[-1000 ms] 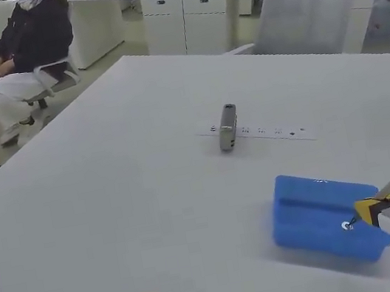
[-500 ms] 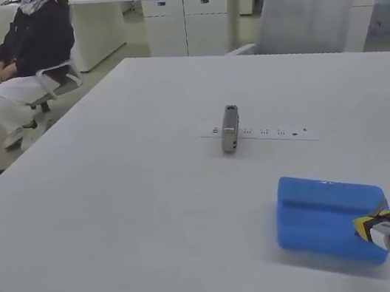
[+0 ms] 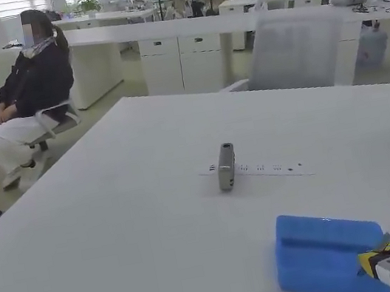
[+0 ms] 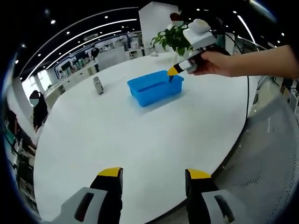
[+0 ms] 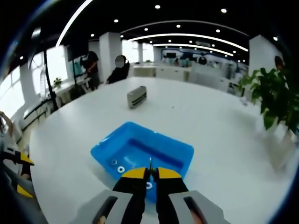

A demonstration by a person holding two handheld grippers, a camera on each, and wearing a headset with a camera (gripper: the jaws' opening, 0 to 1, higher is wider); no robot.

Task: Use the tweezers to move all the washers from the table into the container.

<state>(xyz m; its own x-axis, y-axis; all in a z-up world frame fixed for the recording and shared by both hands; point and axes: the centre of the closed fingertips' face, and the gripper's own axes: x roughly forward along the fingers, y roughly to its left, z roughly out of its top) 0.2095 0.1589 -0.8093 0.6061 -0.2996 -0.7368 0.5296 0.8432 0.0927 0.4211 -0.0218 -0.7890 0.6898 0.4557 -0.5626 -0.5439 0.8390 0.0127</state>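
Right gripper (image 5: 149, 171) hung over the near rim of the blue container (image 5: 108, 145). Its jaws were pinched nearly together on the tweezers (image 5: 150, 162), whose thin tip poked out btwn them toward the container's inside. Three washers (image 5: 121, 169) lay on the container floor, near-left side (one partly hidden under the jaws); couldn't tell whether the tweezer tip carried anything. Left gripper (image 4: 152, 172) sat low over the counter (image 4: 117, 135) near its edge, well apart from the container, jaws spread wide w/ nothing btwn them. In head view the container sat at the counter's near right, w/ a grey device (image 3: 225, 165) beyond it at the end of a white strip (image 3: 274, 169). A person (image 3: 32, 87) sat in the bkgd.
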